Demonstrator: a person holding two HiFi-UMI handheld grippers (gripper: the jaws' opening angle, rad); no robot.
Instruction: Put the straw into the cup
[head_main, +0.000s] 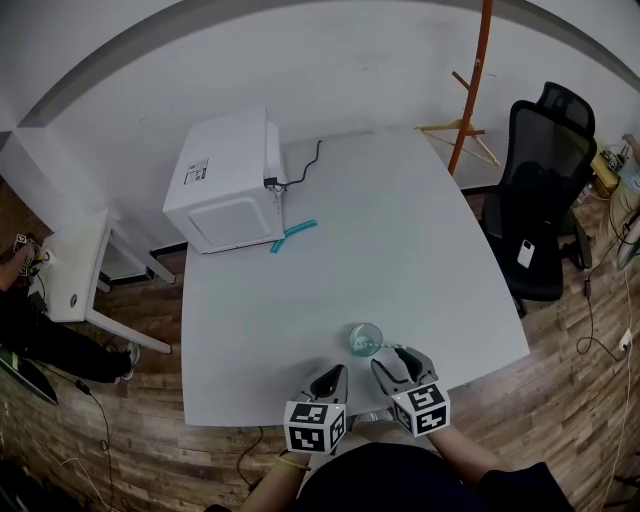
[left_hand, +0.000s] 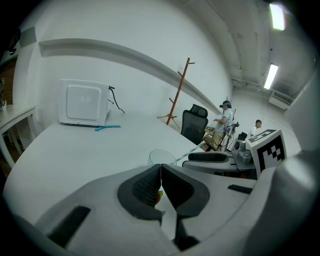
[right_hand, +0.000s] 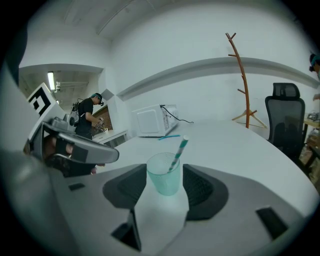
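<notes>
Grey right tool (right_hand: 165, 169) stands open around the cup (right_hand: 163, 182).
Its jaws are wide apart. The see-through green cup is between them, and the pads do not press on it. A striped straw (right_hand: 178, 150) leans inside the cup and sticks out over the rim. The left tool (left_hand: 161, 167) is near the cup with its jaws pressed together. Both tools are at the near edge of the white counter (head_main: 400, 250). Far back on the counter is a white box (head_main: 225, 180) with a blue-green strip (head_main: 293, 235) just beside it.

Translucent teal cup (right_hand: 164, 176), teal-and-white striped straw (right_hand: 179, 152)
</notes>
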